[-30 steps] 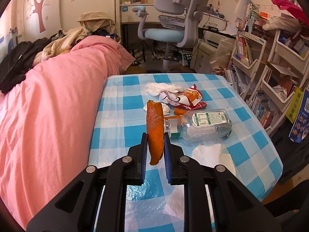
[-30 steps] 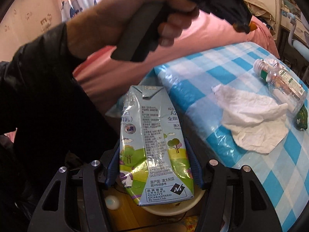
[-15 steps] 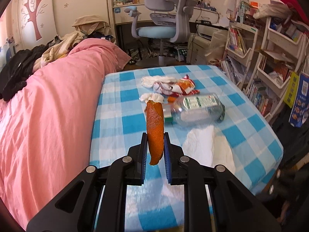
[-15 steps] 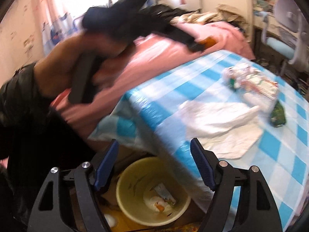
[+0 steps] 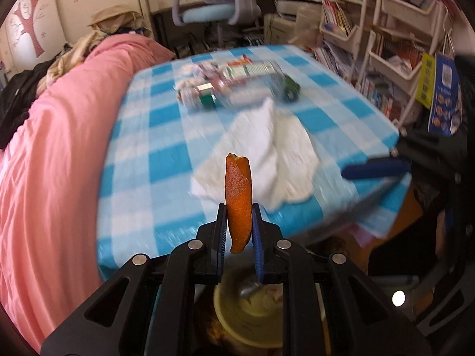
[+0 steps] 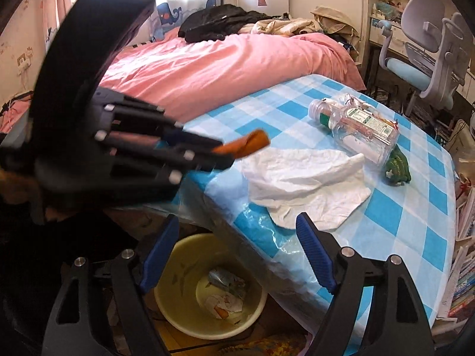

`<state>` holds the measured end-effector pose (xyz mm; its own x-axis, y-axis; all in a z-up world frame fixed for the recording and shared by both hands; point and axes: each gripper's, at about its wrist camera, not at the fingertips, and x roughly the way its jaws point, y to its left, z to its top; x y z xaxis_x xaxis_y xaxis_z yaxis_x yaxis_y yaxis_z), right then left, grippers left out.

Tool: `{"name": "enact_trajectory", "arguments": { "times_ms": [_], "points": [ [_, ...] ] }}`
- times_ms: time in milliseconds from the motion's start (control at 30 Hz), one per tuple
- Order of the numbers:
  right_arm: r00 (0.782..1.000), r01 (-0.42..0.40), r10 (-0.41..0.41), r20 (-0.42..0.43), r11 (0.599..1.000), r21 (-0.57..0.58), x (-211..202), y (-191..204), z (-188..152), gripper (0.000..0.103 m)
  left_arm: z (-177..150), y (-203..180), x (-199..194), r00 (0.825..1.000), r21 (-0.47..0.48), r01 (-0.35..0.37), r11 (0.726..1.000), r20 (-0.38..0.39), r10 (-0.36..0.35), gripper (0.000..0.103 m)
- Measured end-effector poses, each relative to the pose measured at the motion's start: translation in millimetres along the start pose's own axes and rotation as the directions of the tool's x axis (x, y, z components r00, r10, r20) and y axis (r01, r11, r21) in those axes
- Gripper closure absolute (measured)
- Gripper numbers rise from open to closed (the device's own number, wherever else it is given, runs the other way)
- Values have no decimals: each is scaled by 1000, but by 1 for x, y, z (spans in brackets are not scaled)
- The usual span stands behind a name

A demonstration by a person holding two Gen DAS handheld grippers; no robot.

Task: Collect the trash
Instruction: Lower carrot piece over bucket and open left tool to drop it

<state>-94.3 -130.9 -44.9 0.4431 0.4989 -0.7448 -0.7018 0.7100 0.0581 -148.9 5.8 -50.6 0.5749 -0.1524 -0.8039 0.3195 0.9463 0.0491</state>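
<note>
Now your left gripper [image 5: 240,231] pinches a curled orange peel [image 5: 238,200] upright, narrow jaws clamped on it, past the table's [image 6: 415,216] near edge above the yellow bin [image 6: 178,302]. Your right gripper [image 6: 237,255] is opening wide, empty, over that same bin.

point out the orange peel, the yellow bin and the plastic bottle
orange peel [image 5: 238,190], left wrist view, middle of the strip above the pads
yellow bin [image 6: 175,302], right wrist view, inner wall at left
plastic bottle [image 6: 360,132], right wrist view, clear body by the label
</note>
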Motion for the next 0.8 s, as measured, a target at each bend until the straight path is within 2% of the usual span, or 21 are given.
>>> {"name": "enact_trajectory", "arguments": {
  "times_ms": [333, 600, 800],
  "points": [
    [998, 38, -40, -54, 999, -37, 2, 4, -11, 26, -33, -17, 4, 996, 10, 1, 1000, -95, 0, 88],
    [995, 59, -62, -78, 997, -50, 0, 6, -20, 25, -45, -22, 5, 991, 5, 3, 1000, -136, -2, 88],
    [993, 76, -79, -86, 996, -39, -2, 6, -24, 24, -48, -14, 5, 989, -42, 21, 999, -147, -27, 88]
  ]
}}
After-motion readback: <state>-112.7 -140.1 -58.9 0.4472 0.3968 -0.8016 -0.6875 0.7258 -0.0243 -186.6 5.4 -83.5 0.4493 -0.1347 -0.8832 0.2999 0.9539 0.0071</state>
